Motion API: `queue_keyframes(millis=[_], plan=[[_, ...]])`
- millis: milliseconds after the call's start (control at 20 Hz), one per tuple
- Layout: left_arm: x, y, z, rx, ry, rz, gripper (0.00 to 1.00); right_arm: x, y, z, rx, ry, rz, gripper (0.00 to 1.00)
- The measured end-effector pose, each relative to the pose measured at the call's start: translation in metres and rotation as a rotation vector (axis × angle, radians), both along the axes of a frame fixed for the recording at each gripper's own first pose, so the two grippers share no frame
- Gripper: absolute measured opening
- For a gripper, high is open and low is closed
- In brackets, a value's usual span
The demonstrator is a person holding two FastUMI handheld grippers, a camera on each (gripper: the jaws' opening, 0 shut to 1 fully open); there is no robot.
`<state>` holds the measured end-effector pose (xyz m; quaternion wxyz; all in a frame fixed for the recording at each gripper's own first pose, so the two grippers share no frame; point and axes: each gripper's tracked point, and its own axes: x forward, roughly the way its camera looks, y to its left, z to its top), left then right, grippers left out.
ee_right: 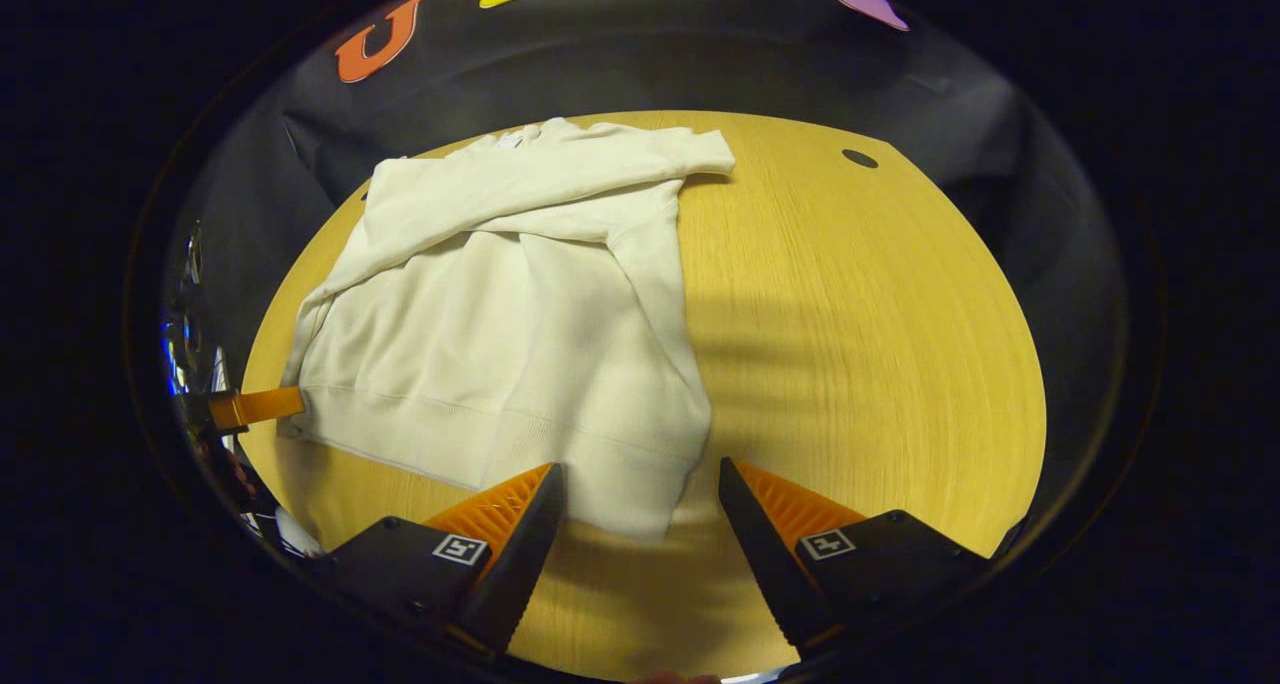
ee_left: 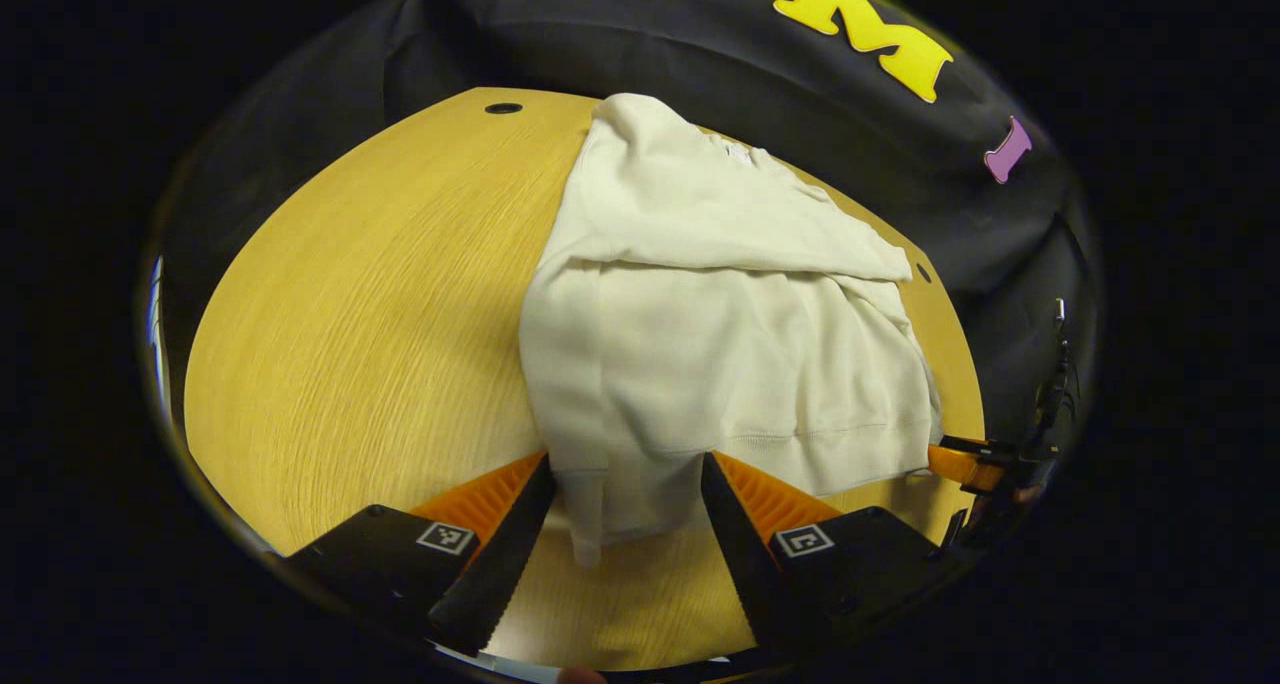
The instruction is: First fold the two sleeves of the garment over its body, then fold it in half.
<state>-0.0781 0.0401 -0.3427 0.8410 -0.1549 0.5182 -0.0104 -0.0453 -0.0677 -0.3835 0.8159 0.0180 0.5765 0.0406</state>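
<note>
A cream sweatshirt (ee_left: 700,344) lies flat on the wooden table (ee_left: 350,314), with both sleeves folded across its body. In the left gripper view, my left gripper (ee_left: 625,464) is open at the near hem, and the hem's left corner hangs loosely between its fingers. My right gripper (ee_left: 955,461) shows at the hem's far right corner. In the right gripper view, the sweatshirt (ee_right: 500,304) spreads to the left. My right gripper (ee_right: 638,466) is open, its fingers on either side of the hem's right corner. My left gripper (ee_right: 255,406) touches the hem's other corner.
The table (ee_right: 880,344) is bare wood to the right of the garment in the right gripper view. A dark cable hole (ee_right: 859,158) sits near its far edge, and another hole (ee_left: 503,108) shows in the left gripper view. Black cloth walls stand behind the table.
</note>
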Motion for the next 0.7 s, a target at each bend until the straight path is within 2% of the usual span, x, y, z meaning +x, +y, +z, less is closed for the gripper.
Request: queue_keyframes(millis=[50,100,150,200,250,300,350,400,450,500,550,600,700], plan=[[0.001,0.002,-0.002,0.009,0.006,0.004,0.89,0.005,0.001,0.0,-0.009,-0.013,0.007,0.97],[0.002,0.004,-0.003,0.014,0.01,0.006,0.79,0.004,0.001,-0.002,-0.023,-0.009,0.018,0.98],[0.002,0.008,-0.004,0.018,0.016,0.012,0.8,0.006,0.0,-0.002,-0.026,-0.02,0.025,0.95],[0.002,0.014,-0.006,0.033,0.021,0.023,0.7,0.007,0.003,-0.002,-0.019,-0.022,0.021,0.89],[0.002,0.02,-0.008,0.043,0.018,0.045,0.64,0.01,0.002,-0.004,-0.009,-0.03,0.011,0.71],[0.003,0.019,-0.007,0.028,0.01,0.056,0.32,0.01,0.004,-0.003,0.007,-0.032,0.001,0.65],[0.003,0.017,-0.007,0.02,0.008,0.056,0.25,0.012,0.006,-0.004,0.033,-0.036,-0.007,0.49],[0.003,0.016,-0.007,0.007,0.01,0.058,0.22,0.013,0.009,-0.005,0.058,-0.028,-0.026,0.41],[0.004,0.014,-0.007,-0.013,0.003,0.064,0.19,0.013,0.009,-0.004,0.076,-0.025,-0.043,0.2],[0.006,0.007,-0.004,-0.051,-0.003,0.065,0.13,0.013,0.01,-0.003,0.098,-0.019,-0.057,0.2],[0.006,0.002,0.001,-0.075,-0.013,0.065,0.1,0.014,0.01,-0.002,0.123,-0.014,-0.081,0.06],[0.009,-0.001,0.004,-0.087,-0.025,0.057,0.06,0.013,0.011,-0.002,0.155,-0.005,-0.104,0.05],[0.013,-0.004,0.017,-0.092,-0.059,0.035,0.04,0.019,0.012,0.012,0.208,-0.019,-0.136,0.05]])
